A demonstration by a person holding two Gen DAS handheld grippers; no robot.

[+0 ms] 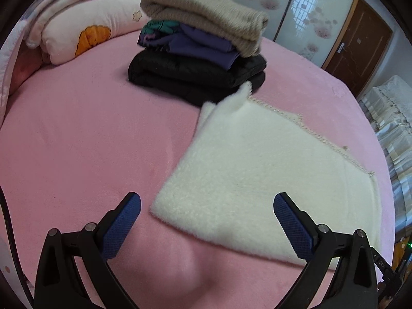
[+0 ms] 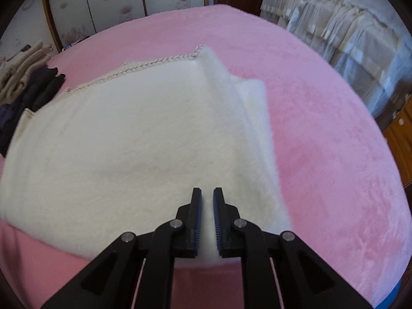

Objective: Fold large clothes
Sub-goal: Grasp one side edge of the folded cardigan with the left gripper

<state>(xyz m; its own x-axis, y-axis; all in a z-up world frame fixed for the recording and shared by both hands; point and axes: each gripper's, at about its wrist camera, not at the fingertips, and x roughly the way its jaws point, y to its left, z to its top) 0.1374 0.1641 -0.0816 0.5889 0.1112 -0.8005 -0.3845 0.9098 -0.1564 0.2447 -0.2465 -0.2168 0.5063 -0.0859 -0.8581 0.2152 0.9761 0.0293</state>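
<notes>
White fleece garment [image 2: 134,139] lies folded on the pink bed [image 2: 322,134], its near edge pinched between the nearly closed jaws of the right hand-held gripper [image 2: 207,193]. Left hand-held gripper [image 1: 207,200] hovers above the near edge with jaws wide apart, empty. Beyond sits a stack of folded clothes [image 1: 198,51], beside a pillow [image 1: 85,28].

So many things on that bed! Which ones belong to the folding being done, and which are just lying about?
Part of the job:
- white fleecy garment, folded on the pink bed cover
- right claw, nearly shut over its near edge
- left claw, open

Just lying about:
- stack of folded clothes
- pillow
- wardrobe doors
</notes>
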